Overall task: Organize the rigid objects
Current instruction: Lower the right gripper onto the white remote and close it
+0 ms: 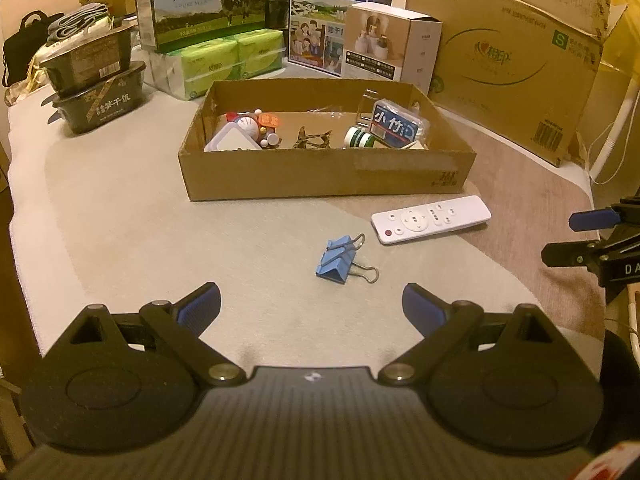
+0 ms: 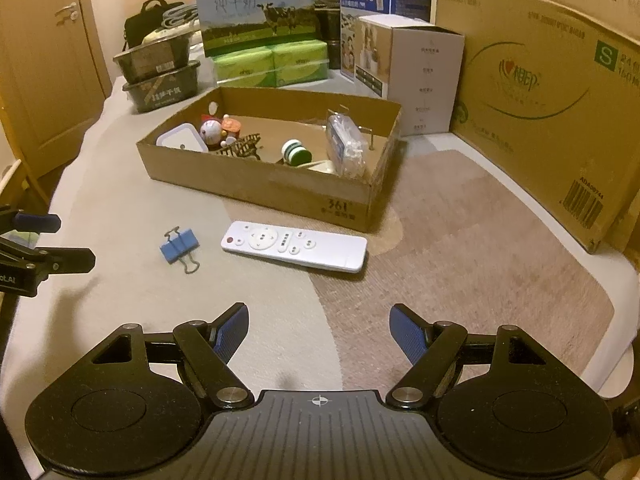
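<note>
Left wrist view is showing the left hand-held gripper and right hand-held gripper both hovering apart and empty, with the blue binder clip then the white remote lying on the worktop before the cardboard box, so picking up seems next.

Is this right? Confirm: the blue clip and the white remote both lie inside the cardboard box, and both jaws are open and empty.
Not quite. The clip and the remote lie outside the box, on the cloth in front of it; both wrist views show this. The rest holds: the left gripper and right gripper have open, empty jaws.
</note>
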Demonstrator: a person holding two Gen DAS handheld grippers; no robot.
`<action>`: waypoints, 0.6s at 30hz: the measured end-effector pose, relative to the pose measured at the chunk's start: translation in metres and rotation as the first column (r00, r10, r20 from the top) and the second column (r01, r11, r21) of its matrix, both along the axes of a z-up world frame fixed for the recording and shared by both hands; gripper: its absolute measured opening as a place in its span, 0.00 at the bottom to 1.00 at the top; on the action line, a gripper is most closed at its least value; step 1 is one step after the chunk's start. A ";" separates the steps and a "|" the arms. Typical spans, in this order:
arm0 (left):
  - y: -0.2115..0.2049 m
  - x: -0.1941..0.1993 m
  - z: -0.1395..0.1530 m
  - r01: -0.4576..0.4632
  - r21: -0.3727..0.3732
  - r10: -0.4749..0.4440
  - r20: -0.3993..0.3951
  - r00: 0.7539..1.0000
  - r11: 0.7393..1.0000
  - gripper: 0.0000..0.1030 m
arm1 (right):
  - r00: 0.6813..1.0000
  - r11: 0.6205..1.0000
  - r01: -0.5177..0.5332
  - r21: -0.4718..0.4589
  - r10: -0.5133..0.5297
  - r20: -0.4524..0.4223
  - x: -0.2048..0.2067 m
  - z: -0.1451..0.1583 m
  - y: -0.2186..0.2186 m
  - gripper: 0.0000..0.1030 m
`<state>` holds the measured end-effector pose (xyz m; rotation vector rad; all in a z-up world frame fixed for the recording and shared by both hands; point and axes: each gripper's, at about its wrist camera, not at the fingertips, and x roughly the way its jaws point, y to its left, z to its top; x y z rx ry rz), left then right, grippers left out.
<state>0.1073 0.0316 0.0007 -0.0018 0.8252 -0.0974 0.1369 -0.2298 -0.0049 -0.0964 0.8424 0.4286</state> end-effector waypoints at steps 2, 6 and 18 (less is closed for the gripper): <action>0.001 0.002 -0.002 0.008 -0.009 -0.008 0.004 1.000 1.000 0.94 | 1.000 1.000 -0.007 -0.003 0.007 -0.006 0.003 -0.002 -0.001 0.75; 0.000 0.008 -0.008 0.049 0.007 -0.049 0.004 0.999 0.999 0.93 | 0.999 0.999 -0.039 -0.006 0.039 -0.004 0.010 -0.006 -0.002 0.75; -0.003 0.044 -0.033 0.124 0.037 -0.123 -0.031 0.992 0.992 0.90 | 0.970 0.965 -0.237 -0.114 0.242 0.030 0.052 -0.034 0.007 0.65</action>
